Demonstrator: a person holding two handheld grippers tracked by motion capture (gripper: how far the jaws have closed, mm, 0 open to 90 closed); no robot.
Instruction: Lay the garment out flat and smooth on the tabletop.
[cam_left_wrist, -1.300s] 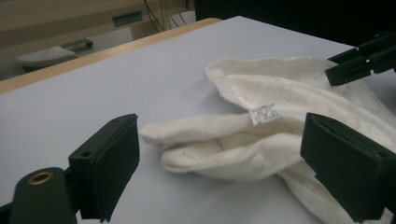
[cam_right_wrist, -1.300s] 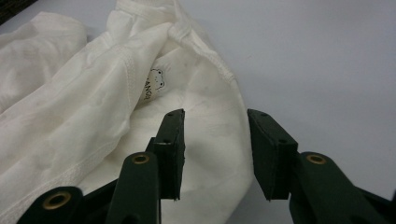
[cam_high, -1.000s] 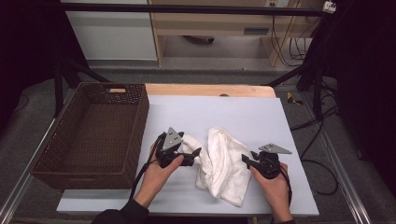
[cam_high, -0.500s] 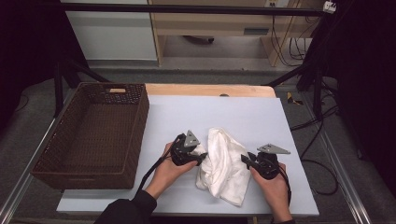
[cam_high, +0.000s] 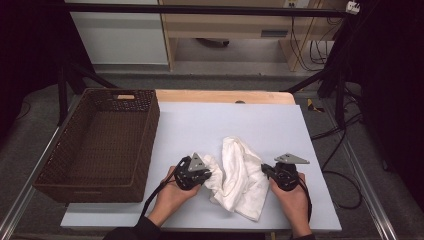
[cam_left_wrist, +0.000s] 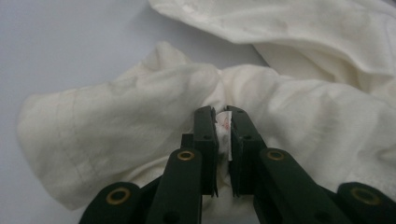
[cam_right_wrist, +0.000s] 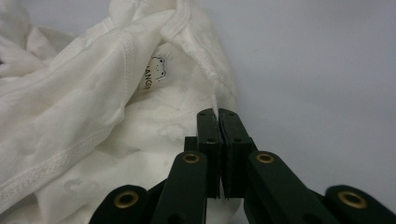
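Nearest the front edge of the pale blue-grey table top (cam_high: 200, 125), two hands come in from below, each with one black two-jaw tool. The left gripper (cam_left_wrist: 223, 116) sits at the left edge of a crumpled white cotton garment (cam_high: 240, 175); in the left gripper view its jaws stand a narrow way apart with a fold of the white cloth pinched between them, faint pink marks showing on the pinched fold. The right gripper (cam_right_wrist: 218, 113) is at the garment's right edge; in the right gripper view its jaws are pressed almost together on a thin white edge of fabric just below a stitched hem. In that same view a small white sewn-in label (cam_right_wrist: 153, 72) lies inside the garment, printed with a little bear-like face and dark letters that seem to read "ANG", the rest being hidden by a fold. There is one garment, one label in view, two grippers and one basket. The garment lies bunched in the near middle of the table, between the two grippers; its long axis runs from a narrow end farther from the person, down and slightly right to a wider end near the front edge. Farther off, on the left of the table, stands a dark brown woven wicker basket (cam_high: 150, 120), rectangular, with its long side running away from the person. Beyond the blue-grey surface a strip of light wooden board (cam_high: 225, 96) shows at the table's far edge.
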